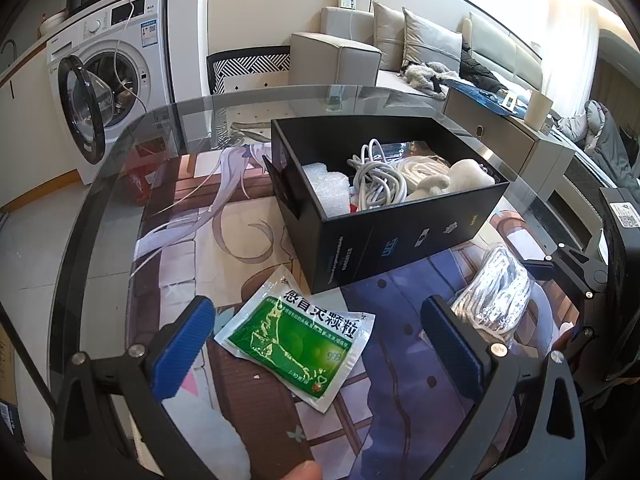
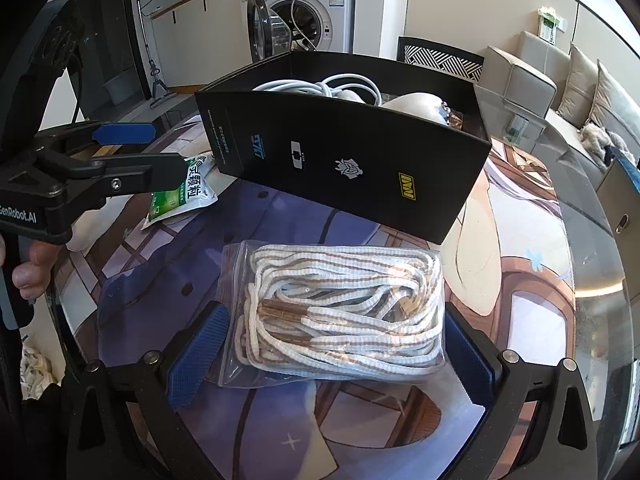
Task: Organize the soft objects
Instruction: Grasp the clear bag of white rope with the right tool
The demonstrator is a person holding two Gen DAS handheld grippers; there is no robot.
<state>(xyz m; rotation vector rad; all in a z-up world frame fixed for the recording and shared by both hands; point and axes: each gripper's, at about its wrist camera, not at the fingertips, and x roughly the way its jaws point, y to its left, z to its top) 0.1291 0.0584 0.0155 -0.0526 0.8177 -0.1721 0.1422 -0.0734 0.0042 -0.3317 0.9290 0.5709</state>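
Note:
A green and white sachet point(image 1: 296, 340) lies flat on the printed mat, and my left gripper point(image 1: 318, 346) is open with a blue pad on each side of it. The right wrist view shows that sachet point(image 2: 182, 190) partly behind the left gripper point(image 2: 168, 150). A clear zip bag of white and brown cord point(image 2: 340, 312) rests on the mat just in front of the black box point(image 2: 348, 152). My right gripper point(image 2: 334, 360) is open around the bag's near end. The box point(image 1: 400, 224) holds a white cable point(image 1: 376, 176), bubble wrap point(image 1: 328, 188) and a cream plush point(image 1: 456, 178).
The round glass table's rim point(image 1: 100, 184) curves close on the left. Beyond it stand a washing machine with its door open point(image 1: 108, 80), a patterned chair point(image 1: 252, 68), a sofa point(image 1: 400, 48) and a low cabinet point(image 1: 504, 136). A hand point(image 2: 30, 272) holds the left gripper's handle.

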